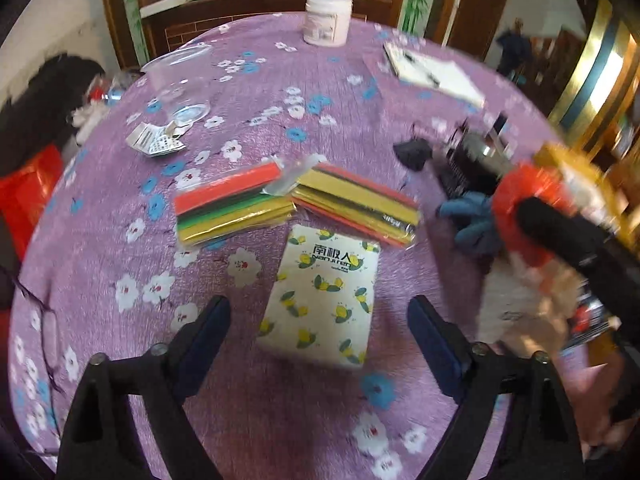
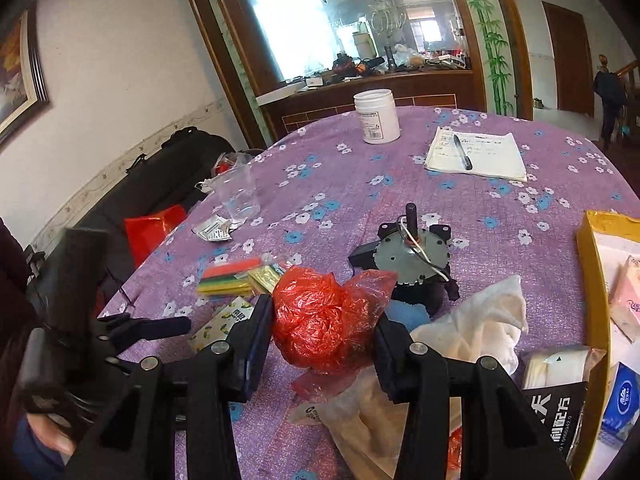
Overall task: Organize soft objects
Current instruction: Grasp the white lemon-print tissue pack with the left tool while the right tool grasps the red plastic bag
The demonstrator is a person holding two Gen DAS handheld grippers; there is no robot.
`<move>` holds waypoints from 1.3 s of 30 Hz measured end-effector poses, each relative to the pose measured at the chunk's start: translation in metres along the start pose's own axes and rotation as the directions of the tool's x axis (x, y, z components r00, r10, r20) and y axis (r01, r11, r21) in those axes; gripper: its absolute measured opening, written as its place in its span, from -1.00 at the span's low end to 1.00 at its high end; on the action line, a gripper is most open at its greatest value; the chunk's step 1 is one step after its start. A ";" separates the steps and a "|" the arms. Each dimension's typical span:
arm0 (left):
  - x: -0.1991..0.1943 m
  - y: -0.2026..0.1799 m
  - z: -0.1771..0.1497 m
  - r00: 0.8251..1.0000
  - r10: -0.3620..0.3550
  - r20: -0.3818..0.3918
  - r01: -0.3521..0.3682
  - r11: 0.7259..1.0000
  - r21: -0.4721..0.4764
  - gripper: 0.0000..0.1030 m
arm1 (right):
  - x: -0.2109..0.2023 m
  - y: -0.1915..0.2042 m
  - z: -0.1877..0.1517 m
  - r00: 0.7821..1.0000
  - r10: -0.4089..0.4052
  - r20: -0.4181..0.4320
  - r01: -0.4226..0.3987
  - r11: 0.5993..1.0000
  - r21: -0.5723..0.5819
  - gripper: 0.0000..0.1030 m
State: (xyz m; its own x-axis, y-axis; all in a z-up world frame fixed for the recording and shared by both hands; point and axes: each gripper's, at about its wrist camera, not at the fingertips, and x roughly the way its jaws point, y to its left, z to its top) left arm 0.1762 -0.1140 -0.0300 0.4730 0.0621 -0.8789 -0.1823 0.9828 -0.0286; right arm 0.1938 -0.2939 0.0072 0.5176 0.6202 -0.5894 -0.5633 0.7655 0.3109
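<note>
Between my right gripper's [image 2: 320, 330] pads sits the crumpled red plastic bag [image 2: 320, 320], clamped above the purple tablecloth [image 2: 500, 240]; my left gripper [image 1: 320, 320] hangs unclenched over the tissue pack [image 1: 324, 296].

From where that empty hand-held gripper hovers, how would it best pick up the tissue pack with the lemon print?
Probably from above, pinching the tissue pack across its two long edges. It lies flat on the tablecloth, long side roughly in line with the left hand-held gripper, whose jaws stand open and wider than the pack. Its sides look clear of the foam sheet packs.
</note>
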 end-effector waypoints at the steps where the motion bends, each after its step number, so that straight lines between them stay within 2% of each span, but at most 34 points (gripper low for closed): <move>1: 0.005 -0.001 0.000 1.000 0.015 -0.009 -0.015 1.000 0.010 0.50 | 0.000 0.000 0.000 1.000 0.002 -0.001 -0.002 1.000 0.000 -0.03; 2: 0.010 0.000 0.000 0.999 0.029 -0.020 -0.028 0.999 0.014 0.25 | 0.000 0.000 0.000 1.000 0.002 -0.001 -0.002 1.000 -0.001 -0.03; 3: 0.016 0.002 0.001 0.999 0.029 -0.031 -0.029 1.000 0.004 0.12 | 0.000 0.000 0.000 1.000 -0.001 0.001 0.001 1.000 0.002 -0.03; 6: 0.016 0.007 0.002 1.000 0.029 -0.009 -0.029 0.999 -0.026 0.04 | 0.001 0.000 0.000 1.000 0.000 -0.002 0.000 1.000 0.002 -0.03; 8: 0.011 0.011 -0.002 1.000 0.003 0.019 -0.002 0.998 -0.064 0.01 | 0.001 0.001 -0.001 1.000 0.001 -0.002 -0.001 1.000 0.002 -0.03; 11: 0.000 0.011 -0.009 0.996 -0.021 0.089 0.030 0.994 -0.103 0.01 | 0.002 0.001 -0.002 1.000 -0.003 0.000 0.003 1.000 -0.002 -0.03; 14: -0.009 0.006 -0.019 0.983 -0.036 0.183 0.059 0.991 -0.123 0.01 | 0.003 0.002 -0.003 1.000 -0.010 -0.005 0.010 1.000 -0.013 -0.03; 16: -0.010 0.002 -0.019 0.980 -0.026 0.199 0.049 0.992 -0.113 0.01 | 0.004 0.002 -0.003 1.000 -0.013 -0.008 0.013 1.000 -0.016 -0.03; 19: -0.023 0.003 -0.020 0.960 -0.016 0.278 0.051 0.991 -0.121 0.01 | 0.004 0.002 -0.003 1.000 -0.017 -0.004 0.016 1.000 -0.019 -0.03; 25: -0.037 -0.003 -0.023 0.930 0.061 0.362 -0.020 0.993 -0.116 0.01 | 0.005 0.003 -0.004 1.000 -0.021 -0.001 0.021 0.999 -0.031 -0.03; 27: -0.041 -0.003 -0.022 0.916 0.089 0.392 -0.046 0.992 -0.118 0.01 | 0.004 0.004 -0.004 1.000 -0.024 0.003 0.024 0.999 -0.035 -0.03; 29: -0.045 -0.006 -0.023 0.893 0.127 0.431 -0.085 0.990 -0.117 0.02 | 0.004 0.004 -0.005 1.000 -0.026 0.004 0.026 0.999 -0.039 -0.03; 32: -0.050 -0.010 -0.026 0.873 0.163 0.459 -0.126 0.986 -0.111 0.02 | 0.005 0.004 -0.005 1.000 -0.027 0.002 0.027 0.999 -0.042 -0.03; 39: -0.051 -0.012 -0.026 0.869 0.176 0.462 -0.143 0.984 -0.106 0.02 | 0.006 0.006 -0.007 0.999 -0.032 0.007 0.033 0.998 -0.055 -0.03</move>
State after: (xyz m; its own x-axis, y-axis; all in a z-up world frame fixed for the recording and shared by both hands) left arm 0.1317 -0.1337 0.0026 0.7773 0.3075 -0.5488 -0.3385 0.9398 0.0473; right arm 0.1890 -0.2869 0.0008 0.5399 0.5963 -0.5941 -0.5809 0.7747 0.2497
